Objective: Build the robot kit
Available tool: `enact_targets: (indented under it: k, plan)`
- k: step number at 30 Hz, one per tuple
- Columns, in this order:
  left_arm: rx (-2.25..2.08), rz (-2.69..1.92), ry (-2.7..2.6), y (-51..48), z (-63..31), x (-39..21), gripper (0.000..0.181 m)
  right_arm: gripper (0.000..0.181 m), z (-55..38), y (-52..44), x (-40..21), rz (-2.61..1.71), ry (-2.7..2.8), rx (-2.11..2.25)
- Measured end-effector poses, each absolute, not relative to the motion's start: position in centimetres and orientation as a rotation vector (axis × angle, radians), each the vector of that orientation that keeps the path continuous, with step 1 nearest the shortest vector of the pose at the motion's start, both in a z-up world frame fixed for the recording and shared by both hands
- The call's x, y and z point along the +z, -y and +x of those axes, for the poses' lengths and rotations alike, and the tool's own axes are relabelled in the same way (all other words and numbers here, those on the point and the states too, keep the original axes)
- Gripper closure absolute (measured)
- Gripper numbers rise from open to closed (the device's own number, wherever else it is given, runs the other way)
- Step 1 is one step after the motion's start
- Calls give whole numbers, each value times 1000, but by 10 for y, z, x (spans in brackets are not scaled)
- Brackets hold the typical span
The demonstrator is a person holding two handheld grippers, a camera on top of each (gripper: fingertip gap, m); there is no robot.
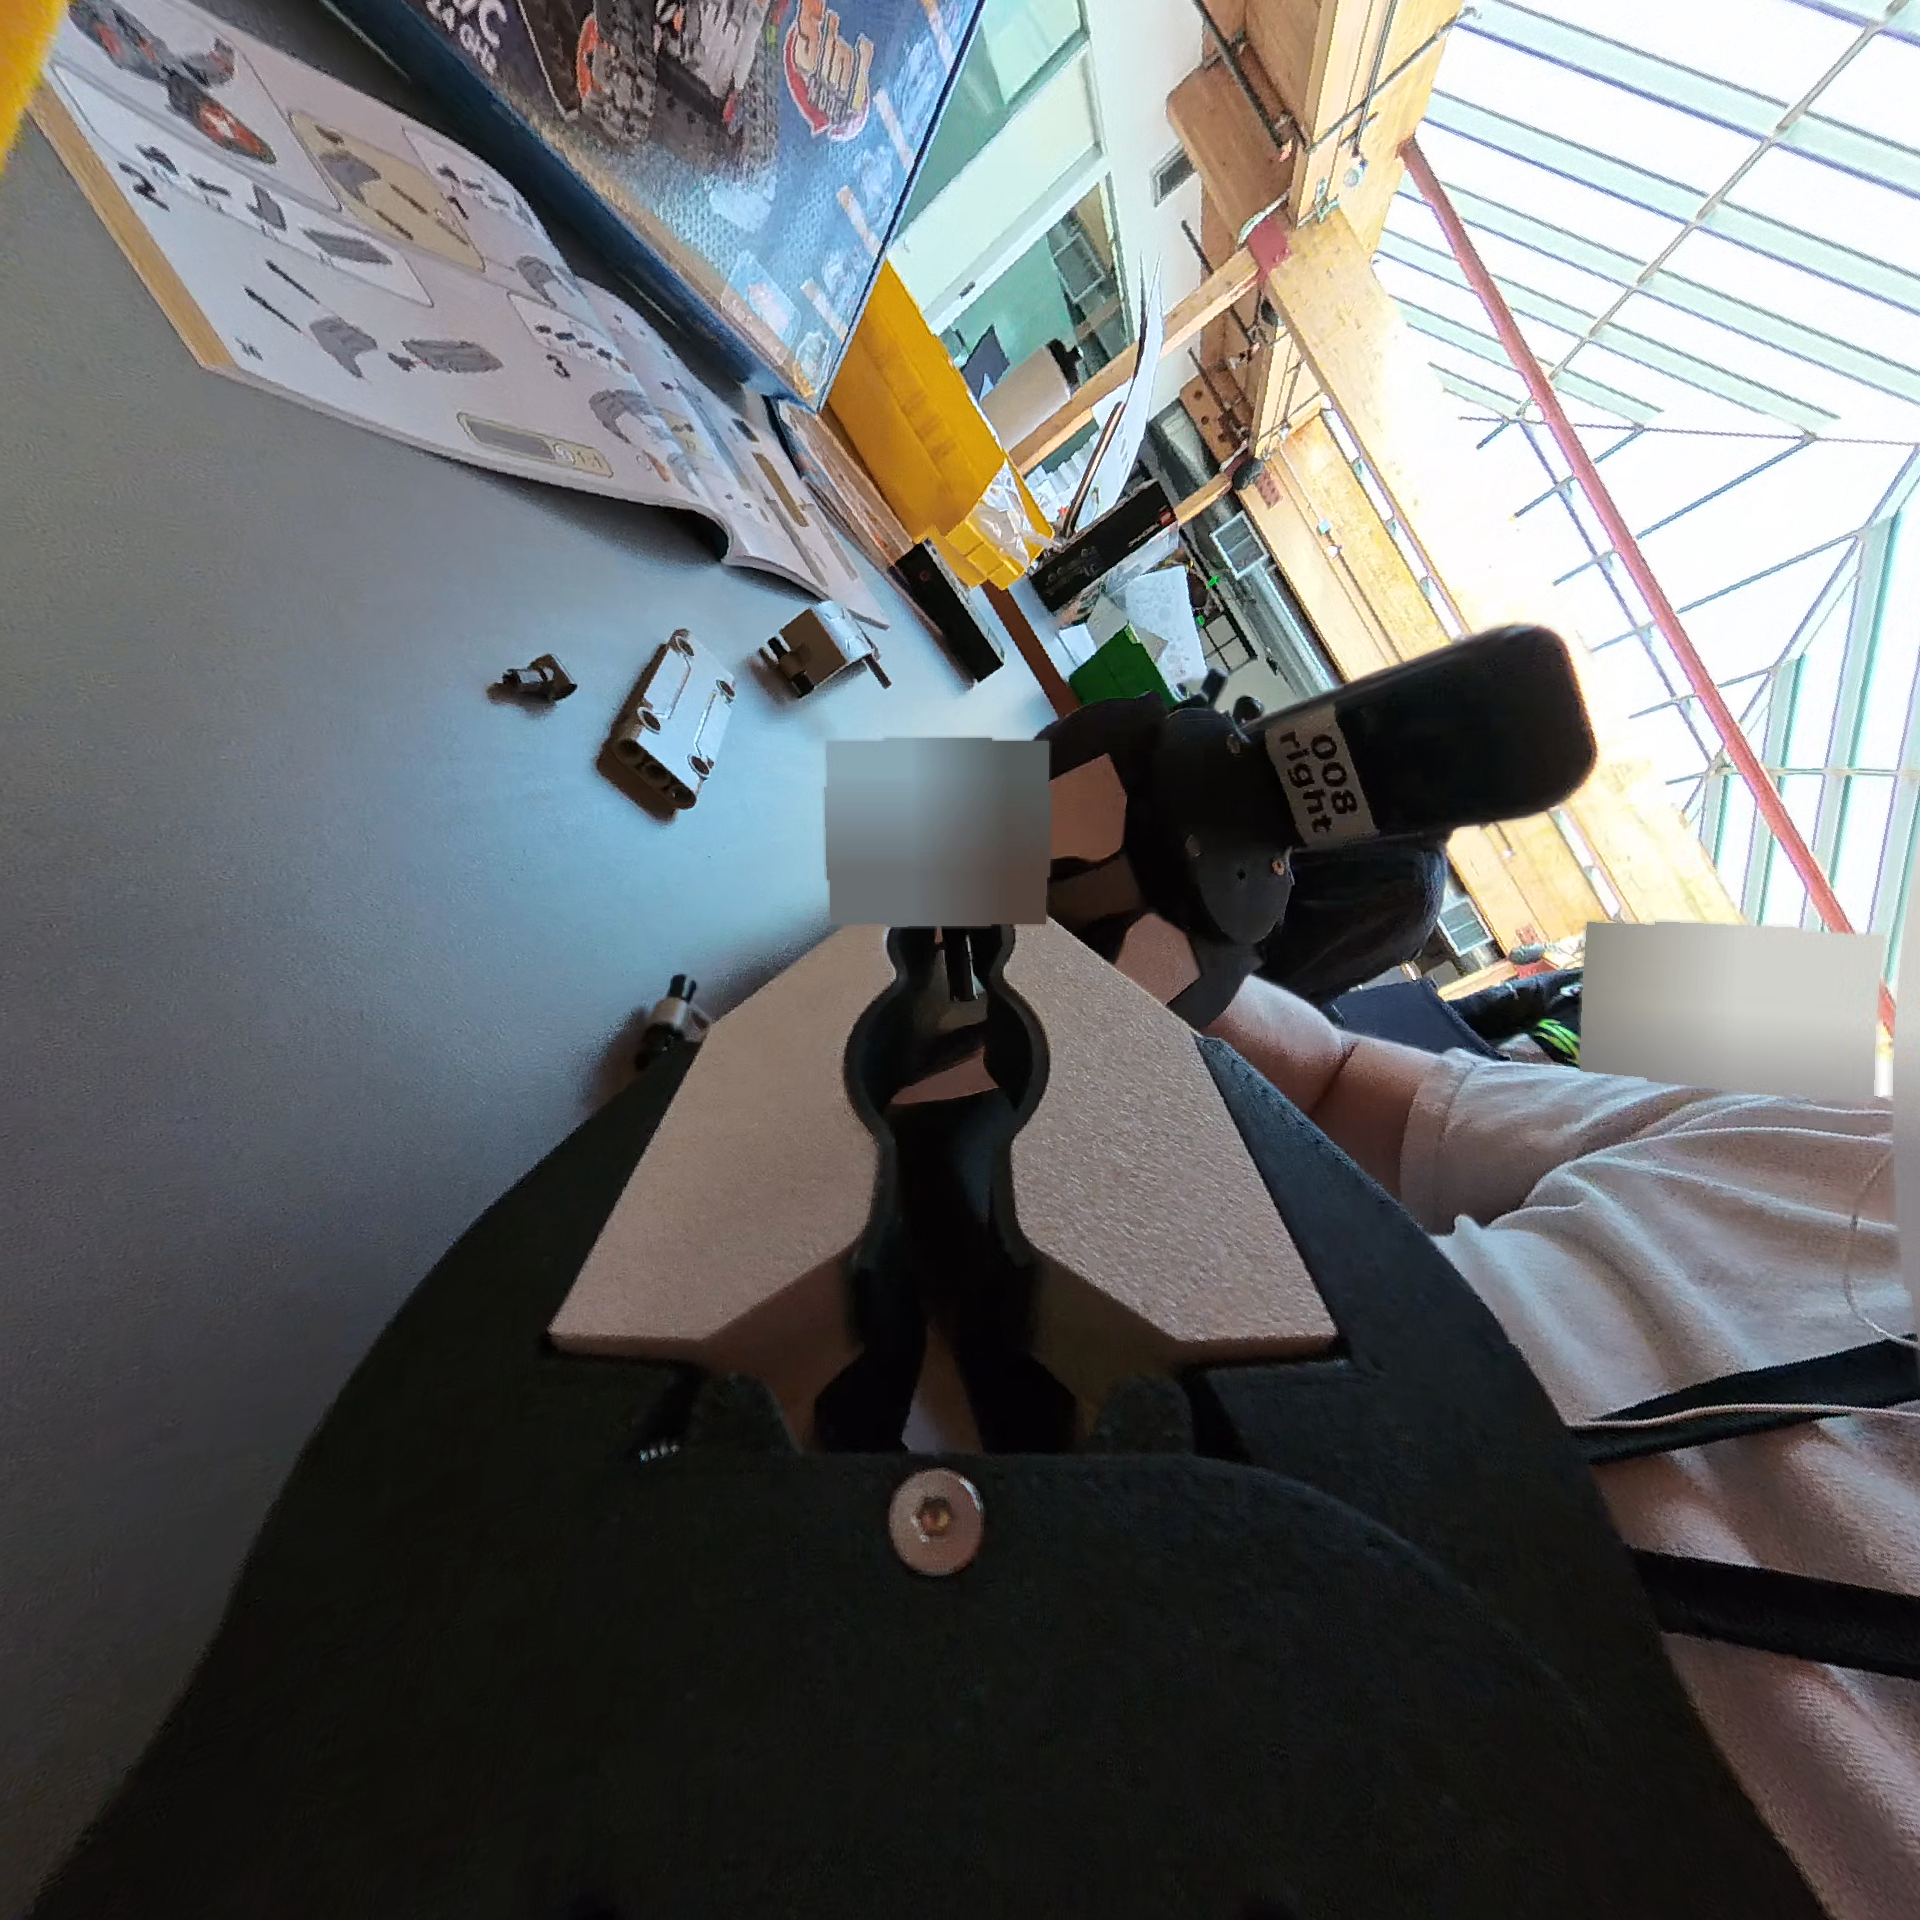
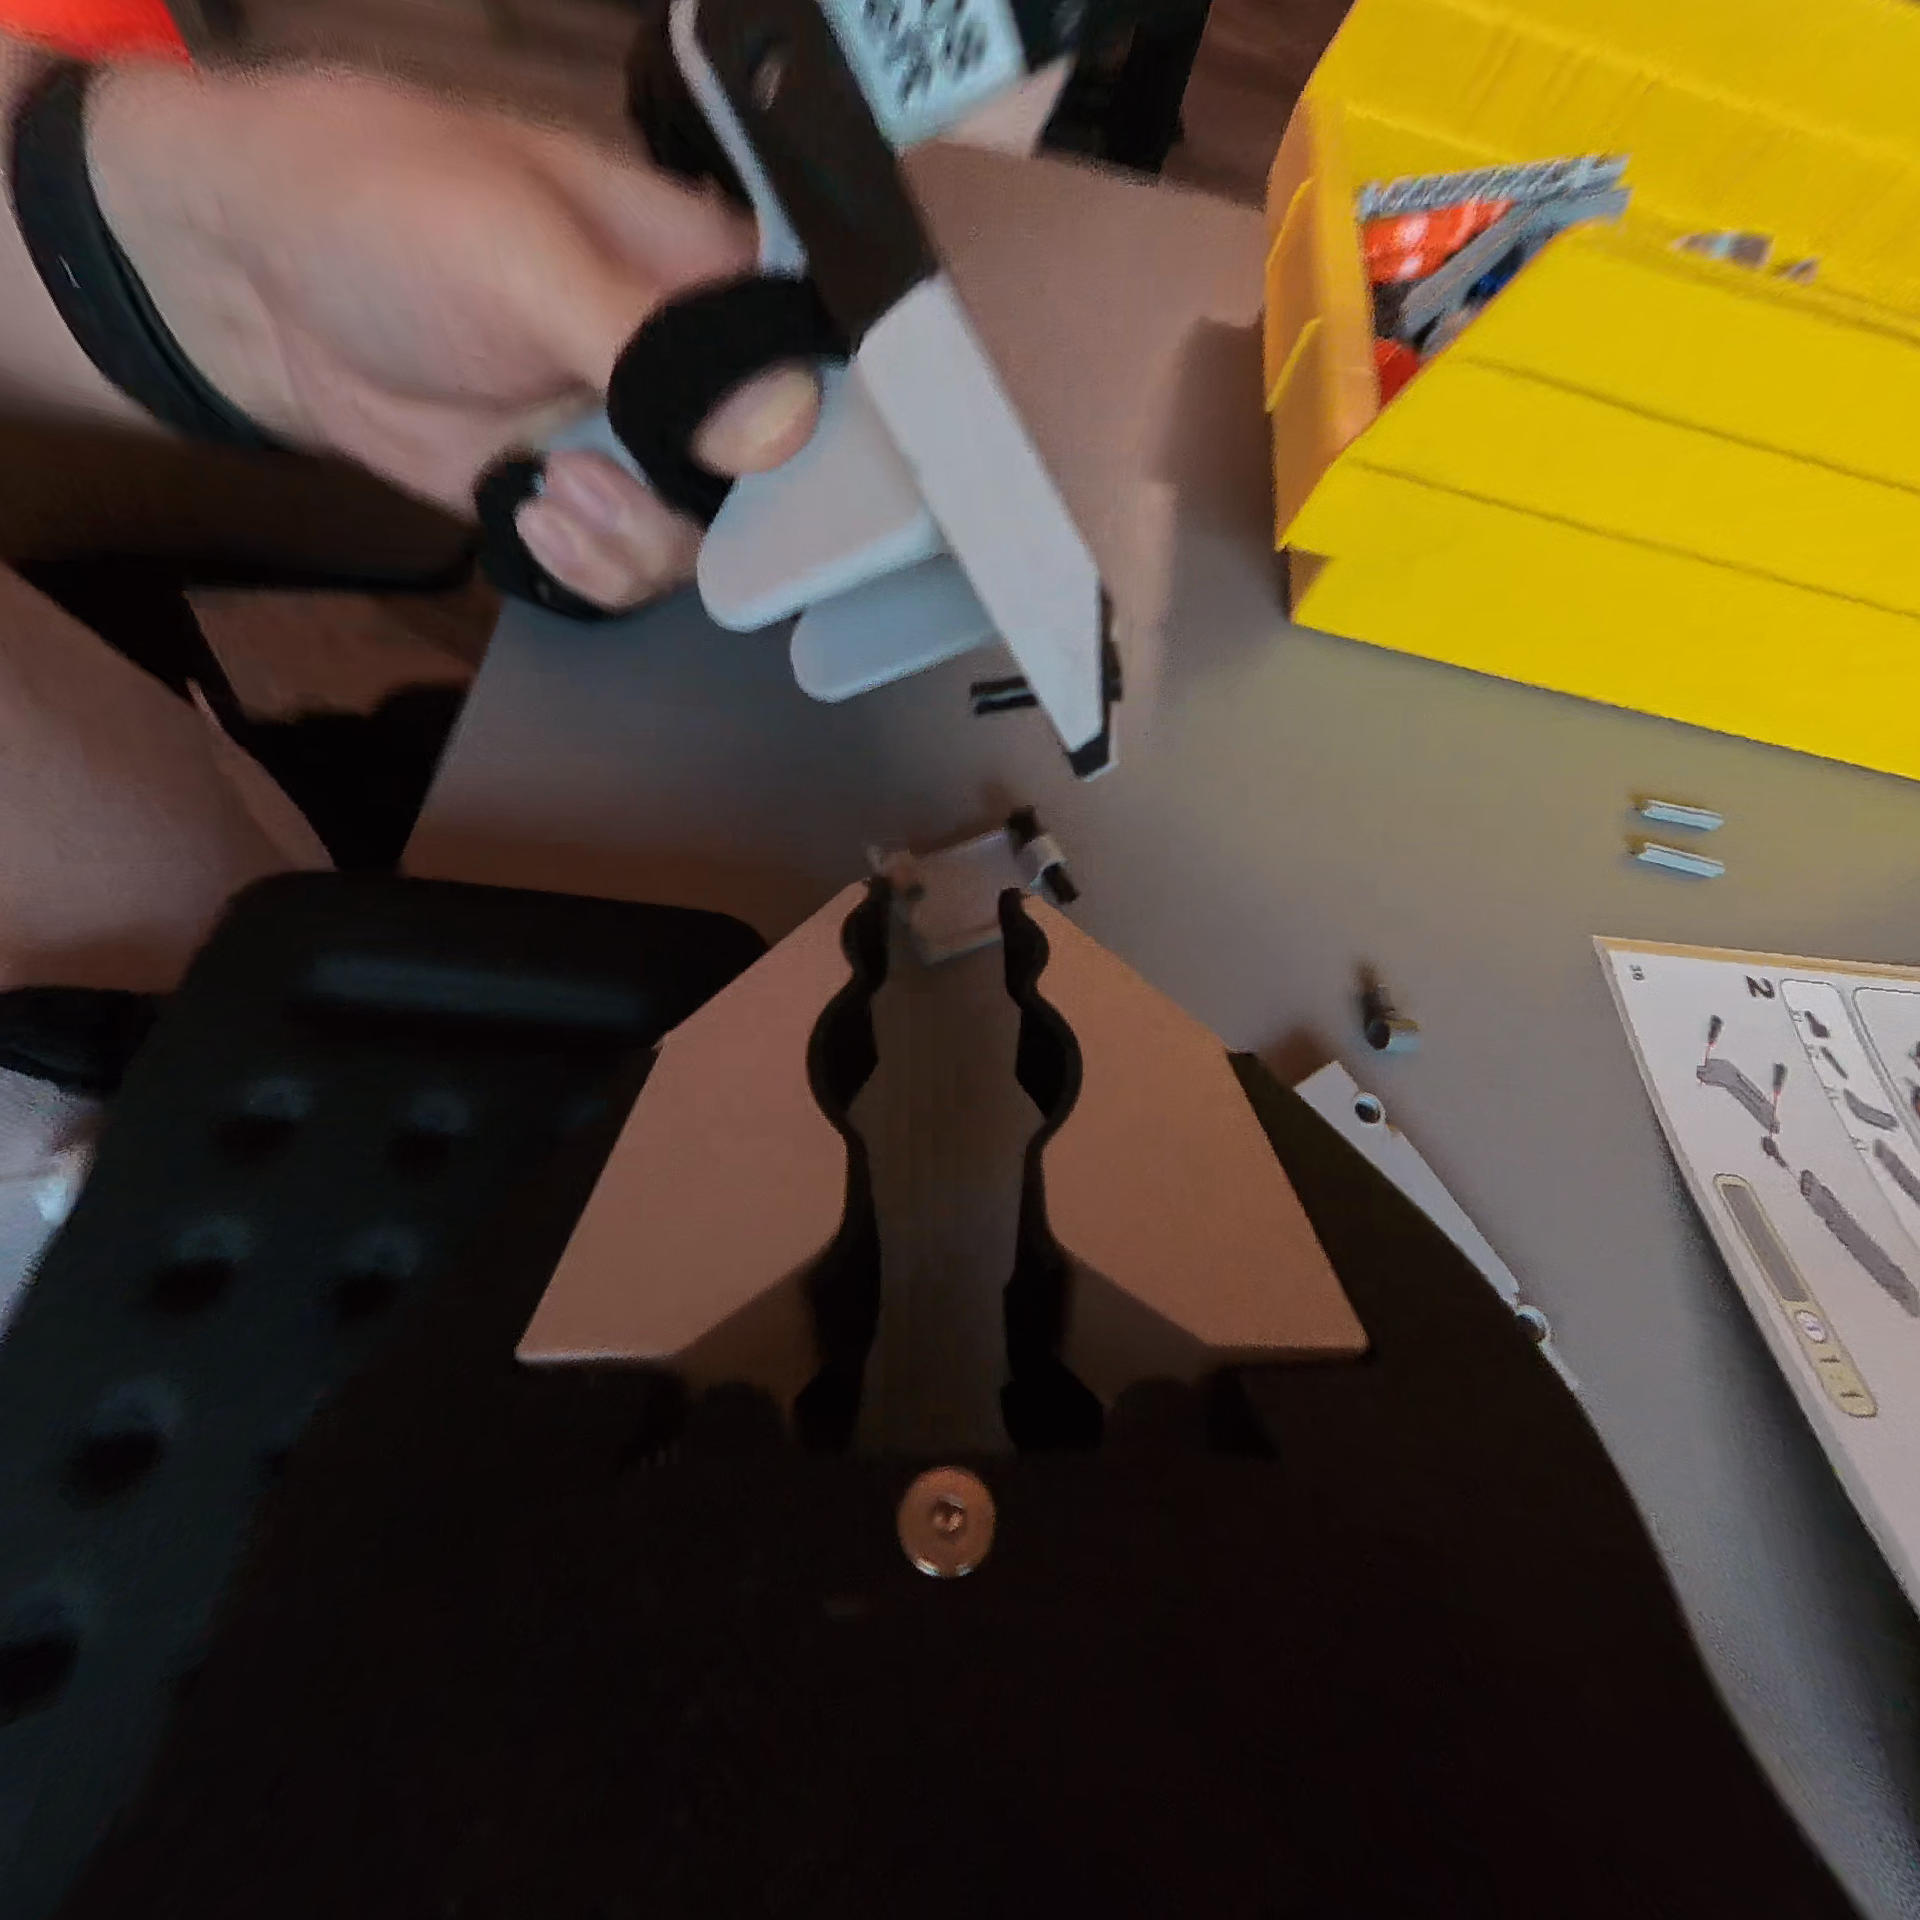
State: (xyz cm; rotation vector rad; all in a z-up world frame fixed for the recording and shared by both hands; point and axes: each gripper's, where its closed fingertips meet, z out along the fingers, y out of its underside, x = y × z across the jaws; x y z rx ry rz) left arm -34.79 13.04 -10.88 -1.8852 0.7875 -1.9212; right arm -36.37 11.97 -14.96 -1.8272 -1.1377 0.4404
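Tan pads line the left hand-held gripper, and its jaws sit almost together on a small dark pin at the tips. Just past it, at 1 o'clock, the right hand-held gripper comes in, partly behind a blurred patch.

In the right wrist view, the right hand-held gripper has a narrow gap, and a small grey piece sits between its tips; the picture is too blurry to tell if it is squeezed tight. At 12 o'clock, a hand holds the left gripper's handle.

On the grey table, a white block with holes lies at 11 o'clock, with smaller grey bits beside it. Farther off are the open paper booklet, a yellow box and a big picture box.
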Motion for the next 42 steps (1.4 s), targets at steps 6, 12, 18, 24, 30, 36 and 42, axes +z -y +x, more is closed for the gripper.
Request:
enact_targets:
  k: [6,12,18,24,30,36,42]
  plan:
    - [-1895,-1714,-729,-133,-345,-86,177,156,-367,-133,-100,-1755,765,711]
    - [-1826,-1568,-720,-130,-340,-67,177,162,-364,-136,-85,-1718,664,763]
    - [-1708,-1503,-740,-130,-339,-63,177,169,-365,-134,-80,-1729,576,932]
    - [-1658,-1430,-810,-126,-340,-52,177,180,-360,-130,-70,-1655,690,813]
    - [-1557,-1568,-1080,-126,-349,-63,138,179,-342,-132,-83,-1524,1093,48]
    - [-1381,-1548,-1335,-106,-344,-70,163,179,-351,-124,-78,-1366,1210,-174]
    - [-1374,-1576,-1295,-112,-343,-73,175,179,-352,-124,-79,-1343,1227,-225]
